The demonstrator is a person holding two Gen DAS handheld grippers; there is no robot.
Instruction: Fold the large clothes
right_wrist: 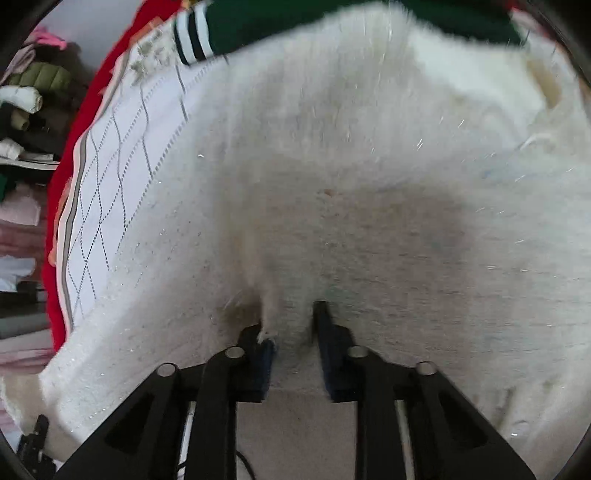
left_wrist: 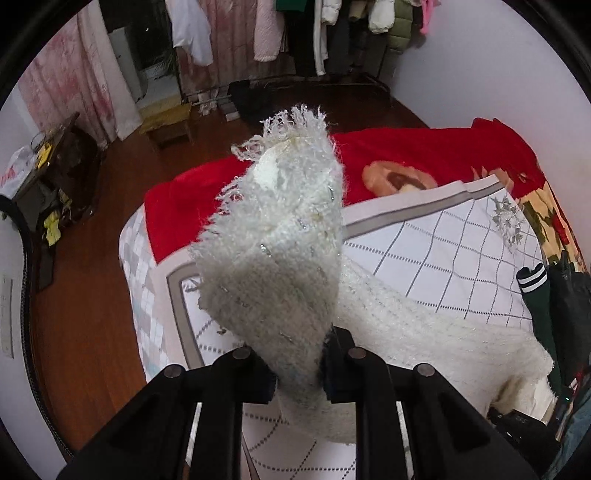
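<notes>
A white fuzzy knitted garment with a fringed edge lies partly on the bed. My left gripper is shut on a corner of it and holds that fringed corner up above the bed; the rest trails down to the right. In the right wrist view the same white garment fills the frame, spread over the bed. My right gripper is shut on a bunched fold of it, with cloth pinched between the fingers.
The bed has a white checked quilt over a red flowered blanket. A dark green garment with striped cuff lies at the right, also in the right wrist view. A clothes rack and small stool stand beyond.
</notes>
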